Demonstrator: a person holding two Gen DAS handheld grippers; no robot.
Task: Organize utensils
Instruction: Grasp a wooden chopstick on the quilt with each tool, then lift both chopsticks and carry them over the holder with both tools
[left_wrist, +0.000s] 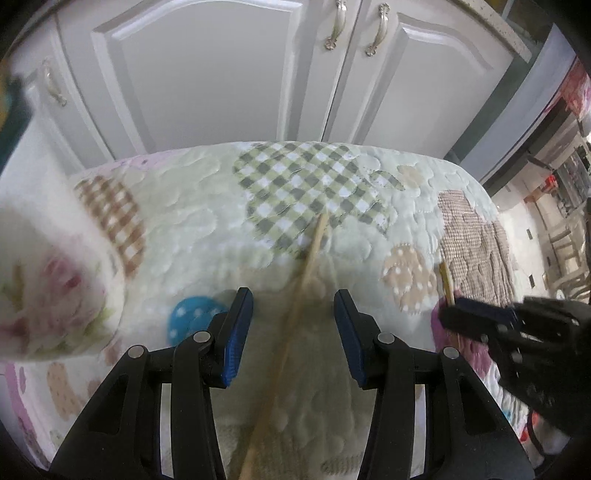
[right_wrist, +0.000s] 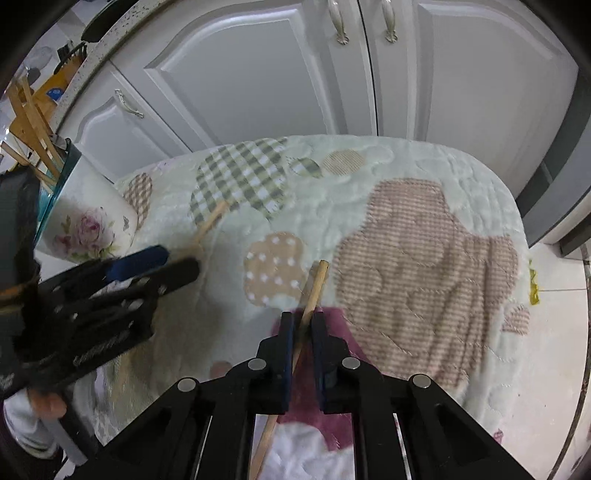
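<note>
A wooden chopstick (left_wrist: 314, 247) lies on the patchwork quilt (left_wrist: 207, 221) and runs between the wide-apart fingers of my left gripper (left_wrist: 293, 297), which is open; the pads do not touch it. My right gripper (right_wrist: 303, 320) is shut on a second chopstick (right_wrist: 316, 282), whose tip sticks out past the fingers. In the left wrist view the right gripper (left_wrist: 448, 314) shows at the right with that chopstick (left_wrist: 447, 278). The right wrist view has the left gripper (right_wrist: 177, 260) at the left, over the lying chopstick (right_wrist: 211, 223). A white floral cup (right_wrist: 88, 221) holds several wooden sticks (right_wrist: 33, 118).
White cabinet doors (left_wrist: 207, 74) stand right behind the quilt's far edge. The floral cup (left_wrist: 55, 288) looms blurred at the left of the left wrist view. Tiled floor (right_wrist: 554, 332) shows past the quilt's right edge. A hand (right_wrist: 48, 402) grips the left tool.
</note>
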